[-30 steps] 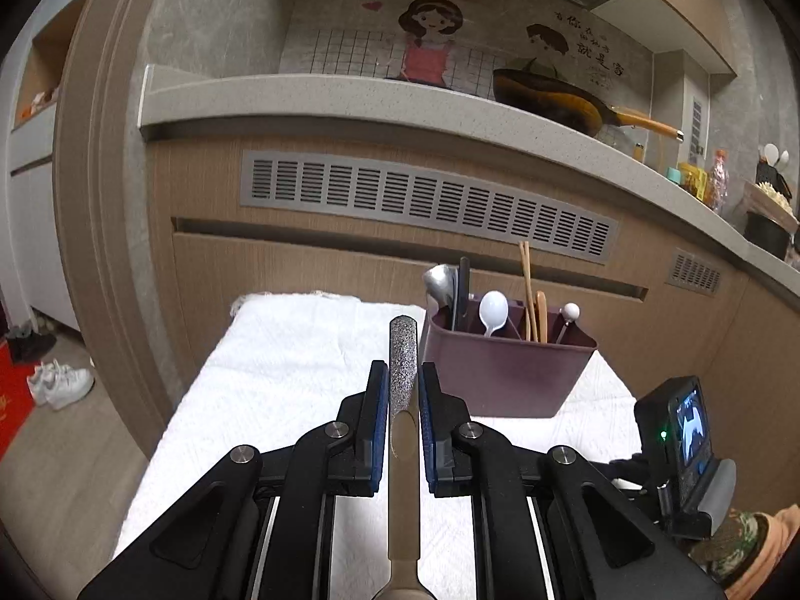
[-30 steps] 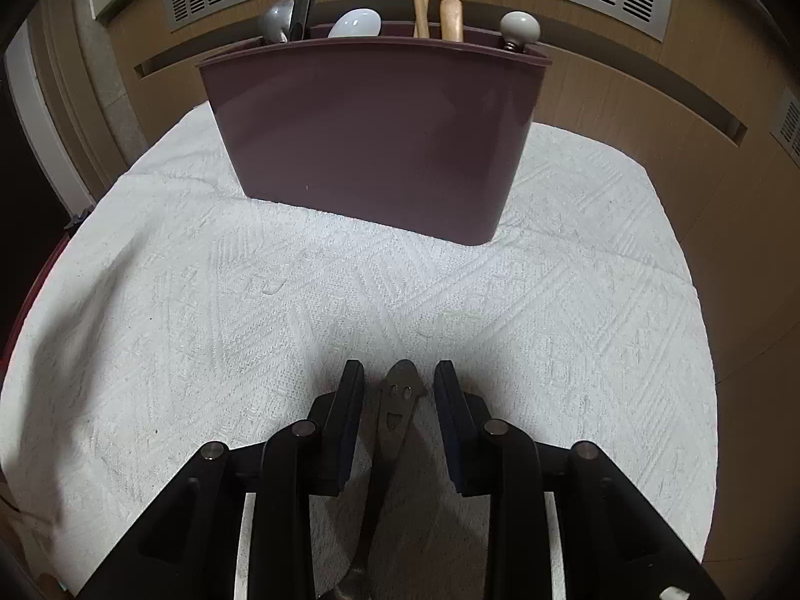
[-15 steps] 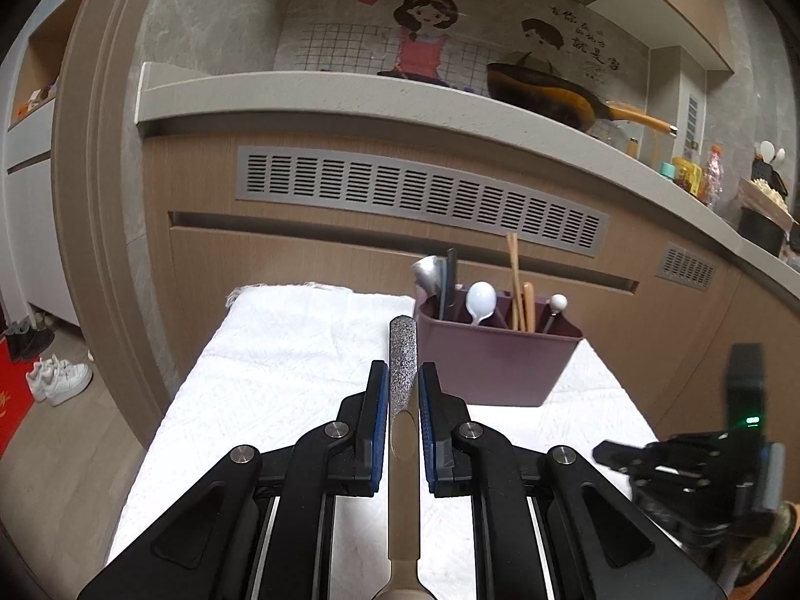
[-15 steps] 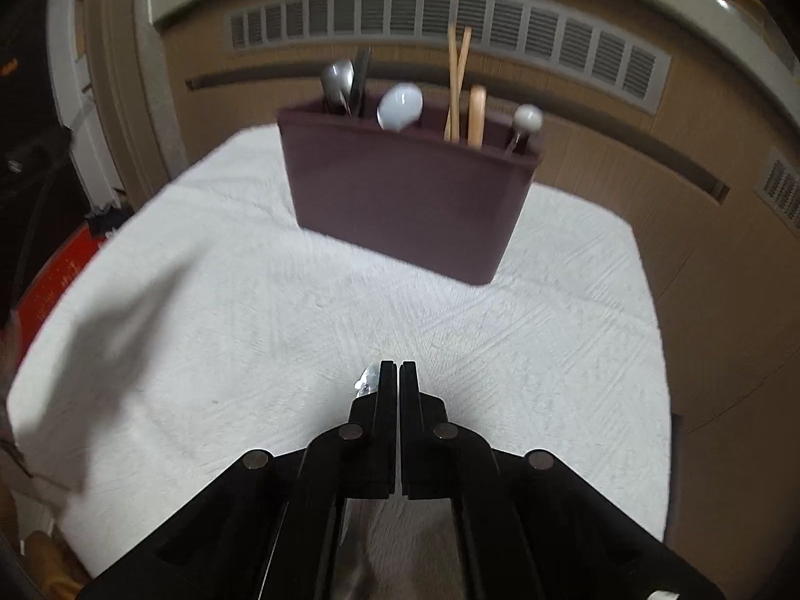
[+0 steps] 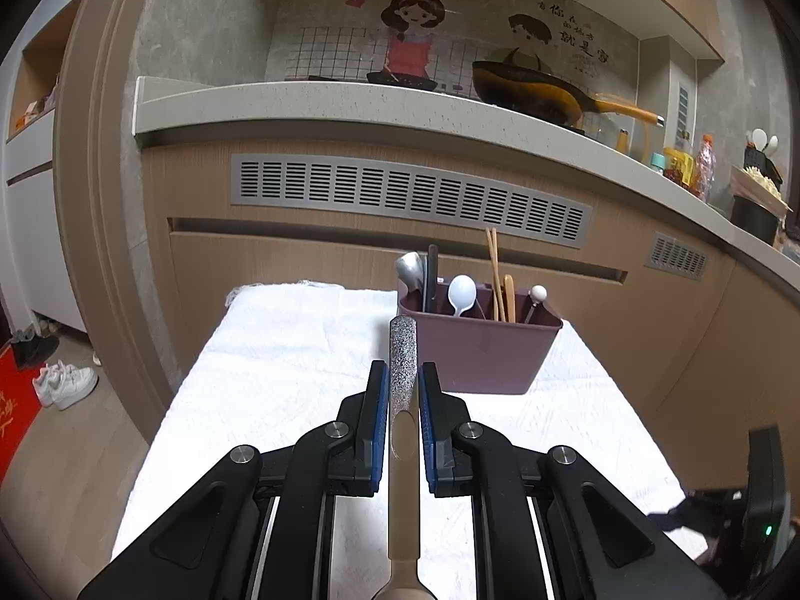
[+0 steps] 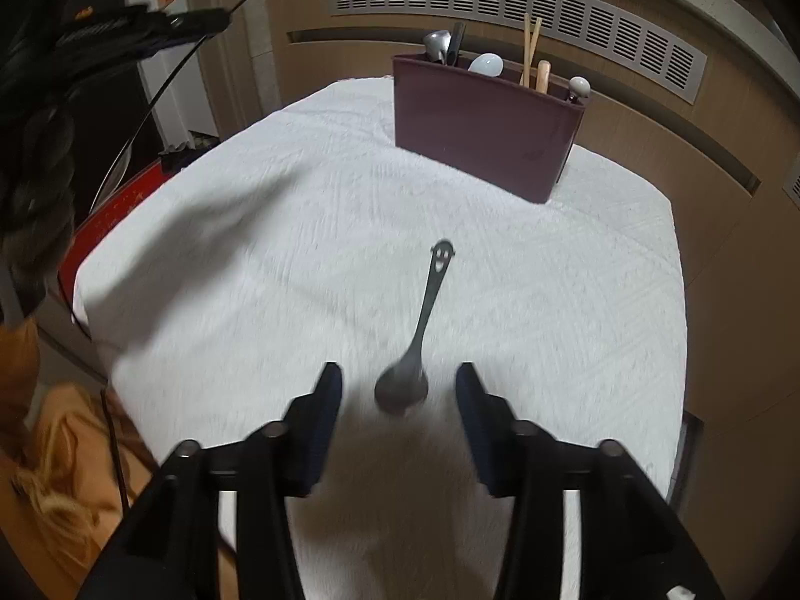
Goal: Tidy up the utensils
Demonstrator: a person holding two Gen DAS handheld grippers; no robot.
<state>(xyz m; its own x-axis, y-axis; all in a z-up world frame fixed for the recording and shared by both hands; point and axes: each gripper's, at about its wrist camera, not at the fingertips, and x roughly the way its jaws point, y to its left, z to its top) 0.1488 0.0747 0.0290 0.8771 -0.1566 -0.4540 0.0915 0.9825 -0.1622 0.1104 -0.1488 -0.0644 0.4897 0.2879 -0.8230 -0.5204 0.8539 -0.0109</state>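
Left tongs (image 5: pixel 403 387) clenched on a spoon handle (image 5: pixel 403 365): glittery silver end pokes out past the blue pads, beige shaft runs back between the arms, bowl cut off at the bottom edge. I'm holding it above the counter (image 5: pixel 280 375), aimed toward the holder.

Right tongs (image 6: pixel 399 395) released; jaws have just been opening, pads clear on both sides. Dark metal spoon (image 6: pixel 419 335) lies flat on the white textured cloth (image 6: pixel 250 275), bowl between the open fingers but not touching them, handle pointing away toward the holder. Handle tip has a cut-out smiley face. Frame is motion-blurred, so finer detail is lost.

Maroon utensil holder (image 6: pixel 480 125) stands upright at the far end of the counter, well apart from both spoons. In it: metal spoon and a dark handle at the left, white spoon (image 5: pixel 461 292), 2 chopsticks (image 5: pixel 494 270), a wooden handle, a white ball-topped stick at the right. Nothing lies between the dark spoon and the holder.

Left view only: kitchen worktop above with a wok (image 5: pixel 530 92), cartoon wall panel, vent grille (image 5: pixel 410 195), white sneakers (image 5: pixel 65 382) on the floor, and the other rig's body at the lower right. Right view only: the dark spoon, plus orange fabric and dark gear at the left edge.
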